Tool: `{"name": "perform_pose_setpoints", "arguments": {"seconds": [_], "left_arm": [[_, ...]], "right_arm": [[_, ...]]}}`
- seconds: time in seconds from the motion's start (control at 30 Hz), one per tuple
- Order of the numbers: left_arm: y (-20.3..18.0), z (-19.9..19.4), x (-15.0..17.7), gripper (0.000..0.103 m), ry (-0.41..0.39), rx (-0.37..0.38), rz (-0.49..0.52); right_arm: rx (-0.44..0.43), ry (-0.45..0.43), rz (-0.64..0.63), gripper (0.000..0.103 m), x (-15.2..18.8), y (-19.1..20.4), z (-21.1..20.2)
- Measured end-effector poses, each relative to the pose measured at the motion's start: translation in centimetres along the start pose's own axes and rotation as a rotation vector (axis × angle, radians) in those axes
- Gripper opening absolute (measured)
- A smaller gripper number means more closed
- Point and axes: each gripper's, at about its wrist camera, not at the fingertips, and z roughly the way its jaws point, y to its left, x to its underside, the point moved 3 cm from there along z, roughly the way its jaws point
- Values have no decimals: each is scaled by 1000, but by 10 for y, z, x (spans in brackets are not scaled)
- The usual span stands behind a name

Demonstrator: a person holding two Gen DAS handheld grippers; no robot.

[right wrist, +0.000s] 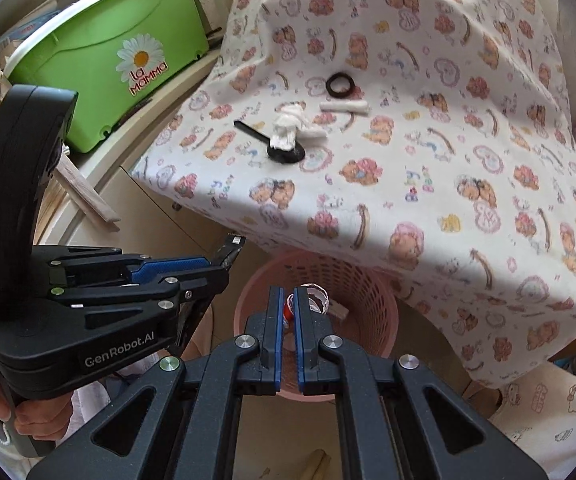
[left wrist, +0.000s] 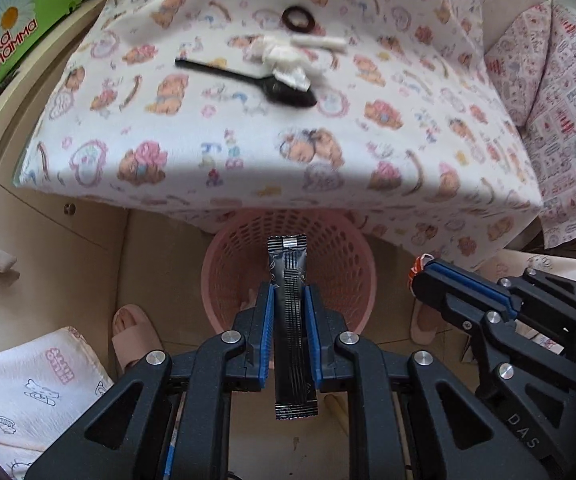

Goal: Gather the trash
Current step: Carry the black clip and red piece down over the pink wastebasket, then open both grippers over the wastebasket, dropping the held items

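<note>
My left gripper is shut on a black sachet wrapper and holds it above the pink mesh basket on the floor. My right gripper is shut on a small red and white wrapper over the same basket; it also shows in the left wrist view. On the bear-print cloth lie a black spoon, crumpled white tissue, a white paper roll and a dark ring.
A green La Mamma box stands on the cream cabinet at the left. Pink slippers lie on the floor beside the basket. A patterned cushion sits at the right. Some trash lies inside the basket.
</note>
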Motion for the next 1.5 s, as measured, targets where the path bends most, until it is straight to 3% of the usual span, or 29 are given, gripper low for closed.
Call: {"name": "perform_pose_setpoints", "arguments": {"seconds": [0.23, 0.6, 1.0, 1.07, 1.13, 1.23, 1.3, 1.37, 1.5], "left_arm": [[13, 38, 9, 15, 91, -76, -31], [33, 102, 20, 15, 251, -88, -119], [42, 134, 29, 18, 328, -133, -135], [42, 133, 29, 22, 330, -125, -137], [43, 133, 29, 44, 331, -126, -141], [44, 132, 29, 48, 331, -142, -144], [46, 131, 30, 50, 333, -141, -155], [47, 129, 30, 50, 332, -137, -164], [46, 123, 28, 51, 317, -130, -166]], "right_arm": [[52, 84, 7, 6, 14, -6, 35], [141, 206, 26, 6, 35, -21, 103], [192, 257, 34, 6, 48, -29, 133], [191, 265, 38, 6, 48, -30, 135], [189, 277, 42, 7, 50, -32, 137], [179, 296, 50, 16, 50, -33, 137], [188, 294, 52, 37, 51, -34, 137], [206, 280, 50, 46, 50, -34, 135], [209, 278, 63, 49, 49, -36, 132]]}}
